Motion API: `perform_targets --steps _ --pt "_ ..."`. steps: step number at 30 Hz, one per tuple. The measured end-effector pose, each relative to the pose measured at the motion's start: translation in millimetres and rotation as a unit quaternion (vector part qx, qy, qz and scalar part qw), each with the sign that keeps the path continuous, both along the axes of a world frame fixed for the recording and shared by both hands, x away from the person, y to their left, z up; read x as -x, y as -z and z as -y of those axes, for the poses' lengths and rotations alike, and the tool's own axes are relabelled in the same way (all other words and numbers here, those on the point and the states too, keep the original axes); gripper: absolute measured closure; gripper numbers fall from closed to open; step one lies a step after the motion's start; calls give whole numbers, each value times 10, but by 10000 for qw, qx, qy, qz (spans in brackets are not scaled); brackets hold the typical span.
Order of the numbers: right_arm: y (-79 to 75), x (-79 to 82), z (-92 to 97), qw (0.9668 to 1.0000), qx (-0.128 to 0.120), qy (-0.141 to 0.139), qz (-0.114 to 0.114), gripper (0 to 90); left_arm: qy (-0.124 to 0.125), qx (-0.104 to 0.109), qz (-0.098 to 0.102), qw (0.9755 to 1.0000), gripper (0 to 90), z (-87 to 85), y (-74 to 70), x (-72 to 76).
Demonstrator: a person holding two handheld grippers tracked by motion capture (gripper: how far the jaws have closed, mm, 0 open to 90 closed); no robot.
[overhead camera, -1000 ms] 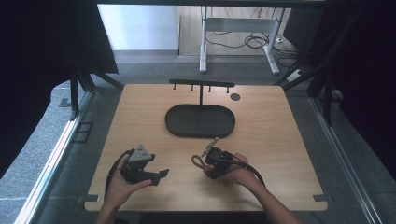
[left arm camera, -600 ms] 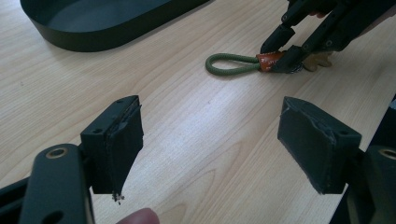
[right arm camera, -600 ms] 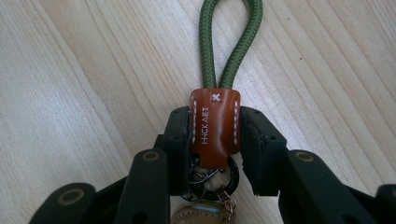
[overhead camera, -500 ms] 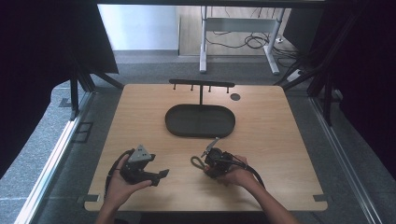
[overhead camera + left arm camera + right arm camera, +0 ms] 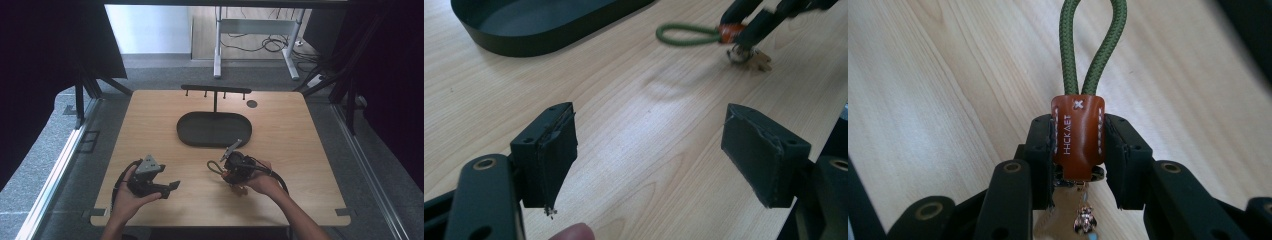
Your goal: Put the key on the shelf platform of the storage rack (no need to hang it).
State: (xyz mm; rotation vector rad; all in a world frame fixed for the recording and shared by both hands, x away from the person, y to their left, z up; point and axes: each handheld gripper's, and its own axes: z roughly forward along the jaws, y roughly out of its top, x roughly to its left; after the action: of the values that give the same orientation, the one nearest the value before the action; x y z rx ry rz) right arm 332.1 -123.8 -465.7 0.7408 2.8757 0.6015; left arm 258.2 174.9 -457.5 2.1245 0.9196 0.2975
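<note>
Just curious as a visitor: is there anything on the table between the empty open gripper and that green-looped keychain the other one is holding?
Nothing. In the left gripper view, bare wooden table runs from the left gripper to the keychain.

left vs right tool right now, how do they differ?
The left tool has its jaws spread wide with nothing between them; the right tool is clamped on the brown leather tab of a green cord keychain. The left sits nearer the table's front-left, the right closer to the black oval tray. Both are hand-held over the wooden table.
</note>
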Motion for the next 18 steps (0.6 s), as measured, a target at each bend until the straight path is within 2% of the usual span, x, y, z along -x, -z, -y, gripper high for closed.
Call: perform_targets --steps 7,18 --pt "-284 -9 77 9996 -111 113 239 659 -4 14 29 10000 226 -2 -16 10" --pt "-436 -68 60 9993 -93 81 341 660 -19 12 37 10000 227 -21 -12 -1"
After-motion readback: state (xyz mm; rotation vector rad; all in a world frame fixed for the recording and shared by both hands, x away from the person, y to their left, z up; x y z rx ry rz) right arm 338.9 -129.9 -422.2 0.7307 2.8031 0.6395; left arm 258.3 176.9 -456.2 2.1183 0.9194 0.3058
